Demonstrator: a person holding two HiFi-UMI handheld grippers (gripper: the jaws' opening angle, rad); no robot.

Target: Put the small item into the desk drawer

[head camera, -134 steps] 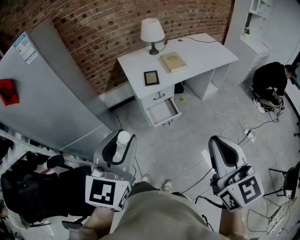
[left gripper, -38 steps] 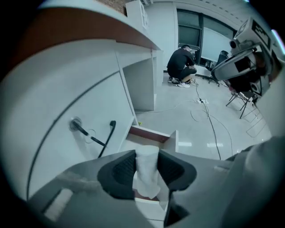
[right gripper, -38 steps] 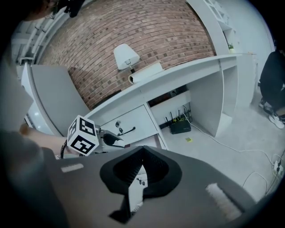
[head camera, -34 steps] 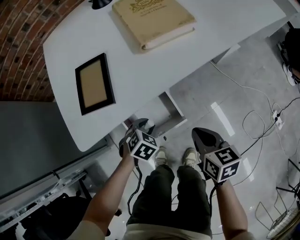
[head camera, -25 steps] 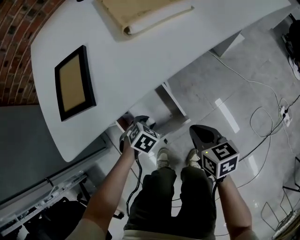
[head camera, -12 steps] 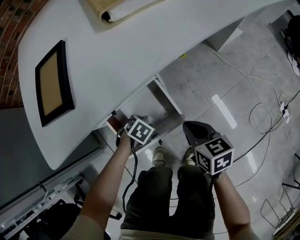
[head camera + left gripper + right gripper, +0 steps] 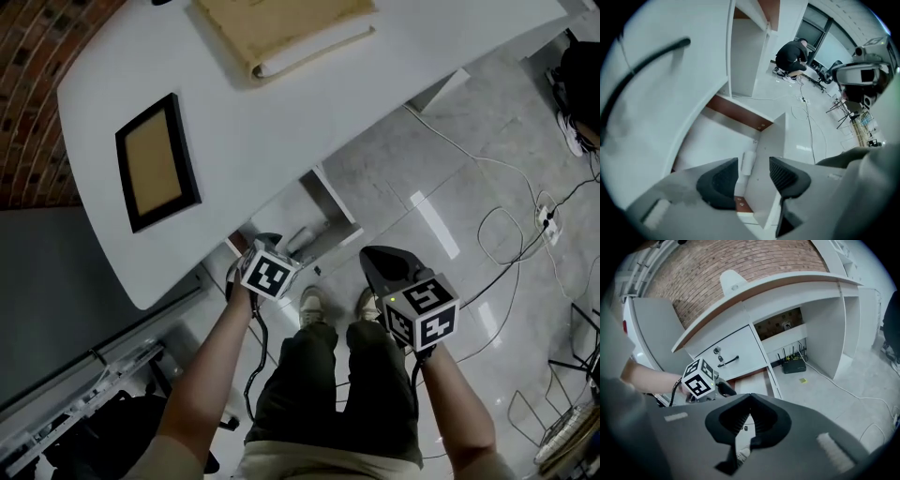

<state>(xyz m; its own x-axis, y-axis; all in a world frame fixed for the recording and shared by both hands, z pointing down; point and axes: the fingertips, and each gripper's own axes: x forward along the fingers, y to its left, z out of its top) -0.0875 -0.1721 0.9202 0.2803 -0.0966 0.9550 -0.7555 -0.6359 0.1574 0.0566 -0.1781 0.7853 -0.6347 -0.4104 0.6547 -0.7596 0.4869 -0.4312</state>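
Observation:
The small item (image 7: 748, 161), a white cylinder, lies on the floor of the open desk drawer (image 7: 717, 140) against its side wall. In the head view the small item (image 7: 300, 238) shows in the drawer (image 7: 323, 202) under the white desk top (image 7: 309, 103). My left gripper (image 7: 754, 176) hovers just above the drawer. Its jaws are opening, they touch nothing, and the item lies beyond them. In the head view my left gripper (image 7: 259, 247) is at the drawer's near end. My right gripper (image 7: 377, 257) hangs to the right over the floor, shut and empty; the right gripper (image 7: 749, 399) faces the desk.
A framed picture (image 7: 157, 161) and a tan book (image 7: 281, 28) lie on the desk top. A closed upper drawer with a dark handle (image 7: 727, 360) sits above the open one. Cables (image 7: 506, 225) trail over the grey floor. A person in black (image 7: 792, 51) crouches far off.
My left gripper's jaws have spread and drawn back slightly from the drawer; the white cylinder now lies free inside. The head view has shifted, showing more of the desk top.

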